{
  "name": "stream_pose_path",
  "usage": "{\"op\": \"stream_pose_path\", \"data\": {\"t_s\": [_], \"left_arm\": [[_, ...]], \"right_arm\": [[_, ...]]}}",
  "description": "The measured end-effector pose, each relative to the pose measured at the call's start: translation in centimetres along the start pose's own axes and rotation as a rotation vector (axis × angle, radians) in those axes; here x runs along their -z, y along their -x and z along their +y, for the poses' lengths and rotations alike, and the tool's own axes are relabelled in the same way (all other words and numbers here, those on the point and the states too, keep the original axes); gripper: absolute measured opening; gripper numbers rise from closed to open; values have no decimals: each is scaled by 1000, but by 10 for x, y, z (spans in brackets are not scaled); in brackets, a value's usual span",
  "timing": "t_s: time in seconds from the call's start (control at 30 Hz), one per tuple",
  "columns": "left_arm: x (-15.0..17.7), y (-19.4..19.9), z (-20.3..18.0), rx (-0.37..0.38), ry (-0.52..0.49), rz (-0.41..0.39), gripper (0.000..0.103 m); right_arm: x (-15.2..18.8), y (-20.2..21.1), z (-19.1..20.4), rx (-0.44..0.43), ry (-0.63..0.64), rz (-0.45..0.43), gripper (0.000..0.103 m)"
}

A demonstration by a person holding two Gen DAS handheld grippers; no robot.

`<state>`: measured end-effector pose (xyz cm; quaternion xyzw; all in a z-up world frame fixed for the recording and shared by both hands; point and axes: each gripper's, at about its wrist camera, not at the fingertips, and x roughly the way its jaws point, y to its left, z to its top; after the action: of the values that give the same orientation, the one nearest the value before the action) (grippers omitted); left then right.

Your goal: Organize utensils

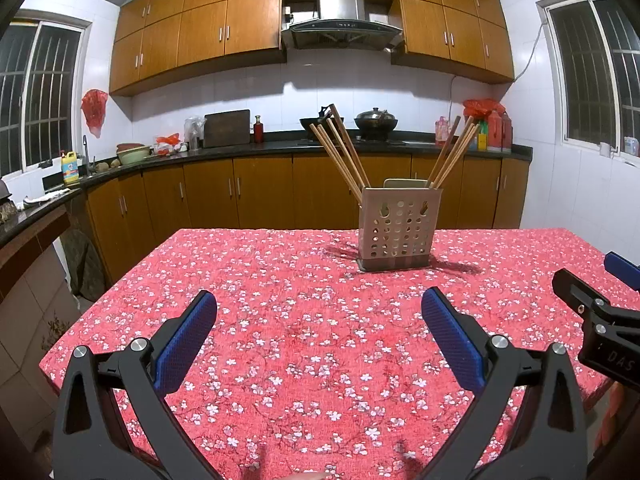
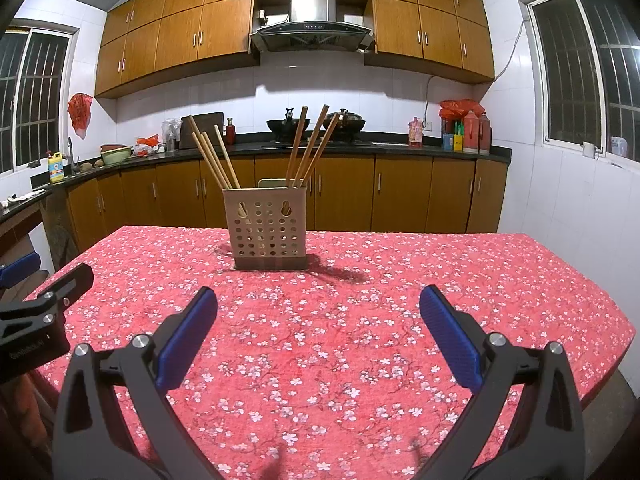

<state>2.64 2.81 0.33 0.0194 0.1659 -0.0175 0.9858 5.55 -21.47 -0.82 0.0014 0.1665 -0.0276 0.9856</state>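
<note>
A beige perforated utensil holder (image 1: 400, 226) (image 2: 266, 226) stands upright on the far half of the table. Several wooden chopsticks (image 1: 342, 156) (image 2: 212, 156) lean left out of it, and another bunch of chopsticks (image 1: 454, 152) (image 2: 312, 144) leans right. My left gripper (image 1: 318, 308) hovers open over the tablecloth, well short of the holder, with nothing between its blue pads. My right gripper (image 2: 318, 304) is likewise open and holds nothing, near the table's front. Each gripper shows at the other view's edge, the right gripper (image 1: 596, 312) and the left gripper (image 2: 44, 312).
A red flowered tablecloth (image 1: 304, 344) (image 2: 440, 288) covers the table, whose left edge (image 1: 76, 332) and right edge (image 2: 624, 344) drop off to the floor. Behind runs a dark kitchen counter (image 1: 280, 146) with woks (image 2: 288, 124), bottles and a cutting board.
</note>
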Motion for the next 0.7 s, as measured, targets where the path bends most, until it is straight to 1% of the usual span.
{"op": "stream_pose_path", "data": {"t_s": [0.7], "left_arm": [[1, 0, -1, 0, 1, 2, 101]], "right_arm": [[-1, 0, 0, 0, -2, 1, 99]]}}
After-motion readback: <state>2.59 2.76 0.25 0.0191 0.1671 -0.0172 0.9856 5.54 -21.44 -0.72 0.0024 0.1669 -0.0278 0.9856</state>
